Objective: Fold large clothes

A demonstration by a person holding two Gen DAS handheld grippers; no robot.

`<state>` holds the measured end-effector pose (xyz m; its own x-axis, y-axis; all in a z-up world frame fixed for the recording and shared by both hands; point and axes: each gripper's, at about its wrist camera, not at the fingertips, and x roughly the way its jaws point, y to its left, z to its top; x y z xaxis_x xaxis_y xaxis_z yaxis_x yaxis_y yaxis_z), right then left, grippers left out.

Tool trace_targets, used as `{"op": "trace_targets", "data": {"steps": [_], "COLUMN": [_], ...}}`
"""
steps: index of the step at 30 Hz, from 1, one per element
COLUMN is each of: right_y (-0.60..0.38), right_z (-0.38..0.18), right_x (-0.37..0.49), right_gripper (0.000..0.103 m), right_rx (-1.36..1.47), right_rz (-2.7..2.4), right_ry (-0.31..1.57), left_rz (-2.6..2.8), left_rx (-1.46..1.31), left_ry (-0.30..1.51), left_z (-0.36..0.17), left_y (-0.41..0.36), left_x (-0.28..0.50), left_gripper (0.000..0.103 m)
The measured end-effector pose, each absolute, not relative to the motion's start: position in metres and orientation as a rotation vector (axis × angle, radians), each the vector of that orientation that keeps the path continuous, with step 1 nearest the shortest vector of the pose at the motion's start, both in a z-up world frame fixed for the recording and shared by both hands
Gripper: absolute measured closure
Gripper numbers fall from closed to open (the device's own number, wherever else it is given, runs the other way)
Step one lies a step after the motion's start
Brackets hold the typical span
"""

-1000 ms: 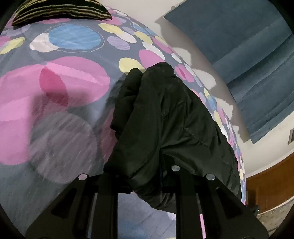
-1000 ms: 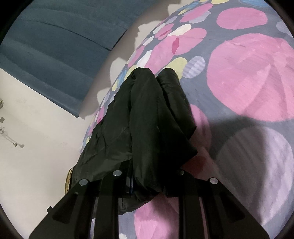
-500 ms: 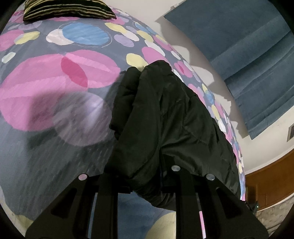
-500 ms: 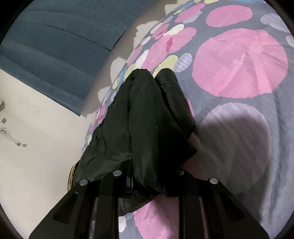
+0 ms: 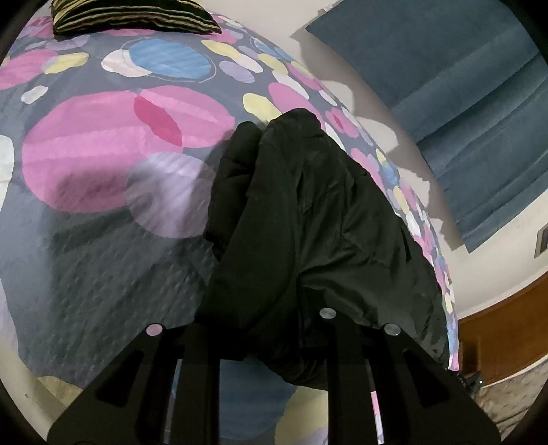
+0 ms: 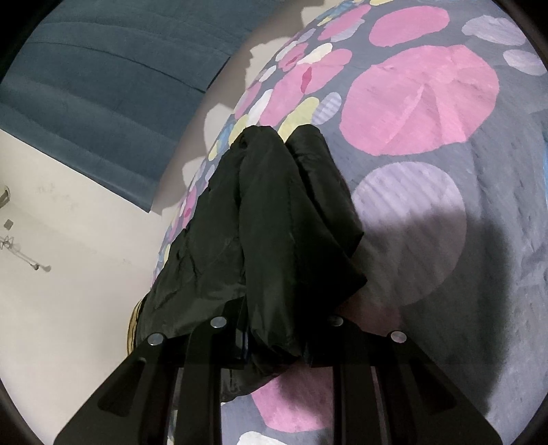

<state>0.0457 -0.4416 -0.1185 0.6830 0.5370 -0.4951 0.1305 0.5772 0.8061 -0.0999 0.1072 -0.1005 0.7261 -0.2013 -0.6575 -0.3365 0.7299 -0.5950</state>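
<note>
One black jacket bunched up on one bedspread covered in circles. One striped pillow at the far end of that bedspread, well apart from the jacket. One blue curtain on the wall beyond the bedspread's edge. Two grippers total: left gripper and right gripper, each clamped on the jacket's near end, over the bedspread.

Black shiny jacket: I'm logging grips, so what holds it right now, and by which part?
Both tongs, left and right, are shut on bunched folds of the black shiny jacket at its near edge; which part of the garment cannot be told.
</note>
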Motion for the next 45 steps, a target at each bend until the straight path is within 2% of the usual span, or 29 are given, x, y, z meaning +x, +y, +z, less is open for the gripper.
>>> {"op": "trace_targets", "data": {"steps": [11, 13, 24, 28, 32, 37, 45], "right_y": [-0.449, -0.452, -0.485, -0.490, -0.460, -0.380, -0.246], "right_z": [-0.129, -0.129, -0.121, -0.100, -0.067, -0.032, -0.015], "right_x": [0.040, 0.038, 0.013, 0.007, 0.013, 0.050, 0.112], "right_gripper": [0.072, 0.067, 0.051, 0.051, 0.041, 0.029, 0.027], "right_rx": [0.996, 1.006, 1.034, 0.966, 0.859, 0.730, 0.546], "right_rz": [0.265, 0.256, 0.100, 0.053, 0.154, 0.439, 0.741], "right_ry": [0.796, 0.786, 0.694, 0.651, 0.638, 0.743, 0.954], "left_rz": [0.090, 0.090, 0.111, 0.115, 0.115, 0.083, 0.040], "left_rx": [-0.724, -0.722, -0.710, -0.716, -0.694, -0.663, -0.635], "left_ry": [0.795, 0.799, 0.830, 0.832, 0.831, 0.804, 0.774], "left_z": [-0.102, -0.102, -0.109, -0.110, -0.107, -0.097, -0.086], "left_y": [0.104, 0.104, 0.105, 0.106, 0.102, 0.095, 0.095], "left_x": [-0.099, -0.100, -0.103, -0.105, -0.107, -0.117, -0.131], "left_gripper": [0.076, 0.074, 0.048, 0.045, 0.045, 0.045, 0.045]}}
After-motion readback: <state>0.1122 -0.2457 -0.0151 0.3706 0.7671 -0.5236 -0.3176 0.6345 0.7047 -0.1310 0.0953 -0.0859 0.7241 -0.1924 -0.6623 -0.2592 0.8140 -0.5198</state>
